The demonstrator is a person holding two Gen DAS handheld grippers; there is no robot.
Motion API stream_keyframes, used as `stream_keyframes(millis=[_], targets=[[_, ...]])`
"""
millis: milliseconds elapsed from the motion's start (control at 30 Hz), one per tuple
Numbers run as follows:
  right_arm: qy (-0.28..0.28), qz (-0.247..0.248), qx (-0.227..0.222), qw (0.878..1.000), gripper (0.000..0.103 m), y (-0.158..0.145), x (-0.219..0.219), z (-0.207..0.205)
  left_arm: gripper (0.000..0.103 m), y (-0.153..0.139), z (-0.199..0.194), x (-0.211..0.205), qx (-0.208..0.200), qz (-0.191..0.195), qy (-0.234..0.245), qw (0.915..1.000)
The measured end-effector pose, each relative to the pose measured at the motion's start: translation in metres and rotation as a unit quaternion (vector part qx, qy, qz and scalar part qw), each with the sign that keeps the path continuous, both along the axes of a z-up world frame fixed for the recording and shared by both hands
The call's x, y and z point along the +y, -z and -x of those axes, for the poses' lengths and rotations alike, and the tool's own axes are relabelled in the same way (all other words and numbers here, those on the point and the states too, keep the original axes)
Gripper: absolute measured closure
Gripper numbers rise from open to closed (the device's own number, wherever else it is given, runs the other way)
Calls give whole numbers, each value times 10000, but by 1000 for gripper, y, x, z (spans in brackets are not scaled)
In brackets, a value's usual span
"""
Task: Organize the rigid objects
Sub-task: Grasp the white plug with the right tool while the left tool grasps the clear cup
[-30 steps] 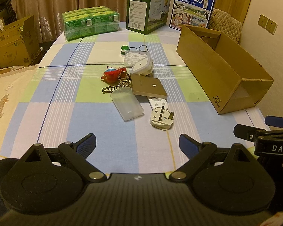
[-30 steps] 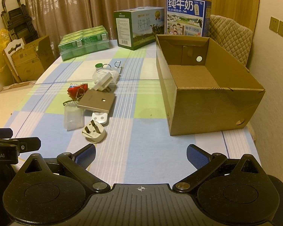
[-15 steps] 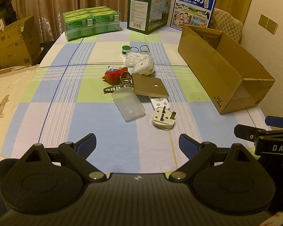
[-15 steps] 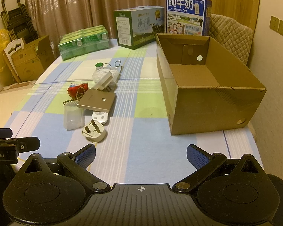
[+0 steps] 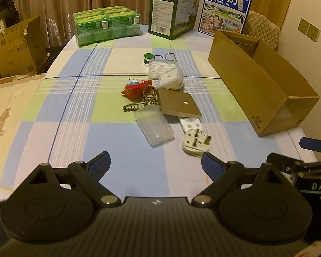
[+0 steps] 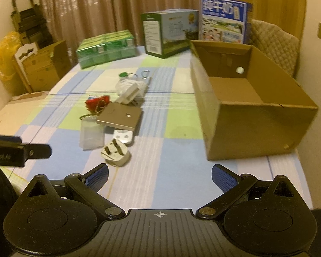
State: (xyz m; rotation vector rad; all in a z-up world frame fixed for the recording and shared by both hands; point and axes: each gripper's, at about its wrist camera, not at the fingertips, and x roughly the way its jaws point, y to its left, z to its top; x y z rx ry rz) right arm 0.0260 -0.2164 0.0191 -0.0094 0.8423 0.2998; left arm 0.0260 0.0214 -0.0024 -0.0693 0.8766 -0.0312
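A cluster of small objects lies mid-table: a white plug adapter (image 5: 195, 143) (image 6: 116, 151), a clear plastic case (image 5: 154, 127) (image 6: 91, 133), a tan square plate (image 5: 179, 105) (image 6: 120, 117), a white flat piece (image 5: 191, 124), a red toy with a chain (image 5: 137, 89), a white charger (image 5: 170, 79) and a green-capped item (image 5: 148, 57). An open, empty cardboard box (image 5: 256, 85) (image 6: 252, 109) stands to the right. My left gripper (image 5: 155, 163) is open and empty, just short of the plug adapter. My right gripper (image 6: 159, 174) is open and empty, between the adapter and the box.
At the table's far end stand a green shrink-wrapped pack (image 5: 107, 24), a green carton (image 5: 173, 13) and a blue milk carton (image 5: 224, 9). A padded chair (image 6: 274, 42) is behind the box. Cardboard boxes (image 5: 12, 49) sit on the floor at left.
Both grippers have moved forward toward the object cluster; the right one has also swung left, blurring its view. Nothing on the table has moved.
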Motion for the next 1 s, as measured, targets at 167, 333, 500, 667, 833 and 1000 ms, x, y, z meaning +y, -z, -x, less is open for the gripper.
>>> stream_keyframes(millis=[167, 333, 500, 667, 833, 1000], targets=[[-316, -163, -52, 9994, 3, 13, 10, -15, 13, 6, -22, 11, 23, -66, -17, 10000], [-891, -126, -83, 9959, 11, 32, 32, -33, 13, 14, -45, 22, 93, -113, -12, 9999], [-1528, -20, 12, 9883, 23, 61, 57, -52, 13, 22, -67, 26, 138, -63, 62, 9999], [-1846, 81, 27, 9828, 28, 84, 76, -69, 13, 32, -84, 27, 210, 52, 143, 9997], [-1844, 149, 143, 9826, 40, 101, 88, -81, 13, 44, -93, 27, 318, 100, 188, 9993], [-1792, 181, 178, 9835, 53, 108, 90, -83, 13, 46, -95, 25, 353, 133, 237, 9990]])
